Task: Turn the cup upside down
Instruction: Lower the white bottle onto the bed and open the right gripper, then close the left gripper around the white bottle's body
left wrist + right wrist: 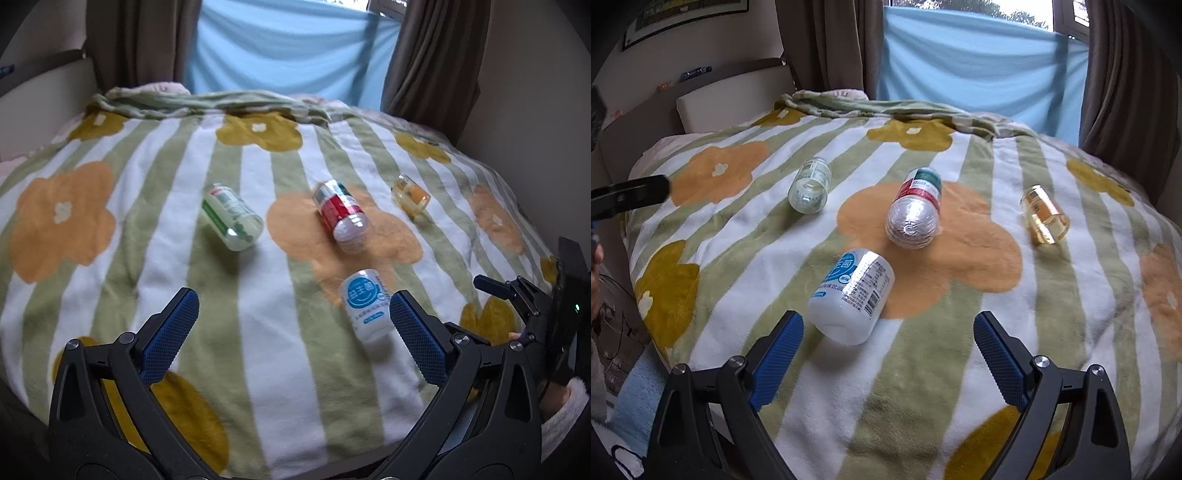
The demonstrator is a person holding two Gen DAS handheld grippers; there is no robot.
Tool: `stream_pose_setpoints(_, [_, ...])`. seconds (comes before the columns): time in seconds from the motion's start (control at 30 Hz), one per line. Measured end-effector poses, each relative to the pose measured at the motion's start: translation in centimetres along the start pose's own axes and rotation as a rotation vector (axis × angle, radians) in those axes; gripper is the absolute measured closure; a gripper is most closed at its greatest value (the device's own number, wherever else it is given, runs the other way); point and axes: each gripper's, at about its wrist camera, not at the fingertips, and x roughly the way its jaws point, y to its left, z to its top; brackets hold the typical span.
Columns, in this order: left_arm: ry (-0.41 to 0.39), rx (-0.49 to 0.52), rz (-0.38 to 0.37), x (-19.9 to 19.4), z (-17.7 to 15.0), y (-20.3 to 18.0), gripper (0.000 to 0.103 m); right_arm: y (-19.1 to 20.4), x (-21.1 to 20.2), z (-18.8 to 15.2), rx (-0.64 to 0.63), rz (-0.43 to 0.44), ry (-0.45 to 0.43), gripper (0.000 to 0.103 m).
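Several cup-like bottles lie on their sides on a flowered blanket. A white one with a blue label is nearest; it also shows in the right wrist view. A red and green one, a clear green-labelled one and a small amber one lie farther back. My left gripper is open and empty, just left of the white bottle. My right gripper is open and empty, just in front of the white bottle.
The blanket covers a bed. Brown curtains and a blue sheet hang behind it. A headboard stands at the far left. The right gripper body shows at the left view's right edge.
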Motion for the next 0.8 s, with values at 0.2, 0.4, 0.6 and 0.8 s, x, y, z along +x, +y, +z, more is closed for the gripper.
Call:
stream_pose_setpoints(0.2, [0.268,-0.014,-0.071,8.3,2.5,-4.1,0.0,-0.6,-3.9,-1.8,-0.038,-0.076,-0.081,0.011])
stream_pose_setpoints(0.4, [0.478,-0.084,-0.08,15.0,2.2,-5.8,0.0,-2.0,-6.0,-4.3,-0.017,-0.09,-0.1,0.011])
stream_pose_setpoints(0.6, [0.598,-0.057,-0.01,18.7,1.7,-6.9,0.002,-3.8,-6.6,-6.7,0.039,-0.073,-0.113,0.011])
stream_pose_setpoints(0.8, [0.674,-0.047,0.009,21.0,1.0,-7.2,0.026,-5.3,-6.7,-7.7,0.103,-0.043,-0.131,0.011])
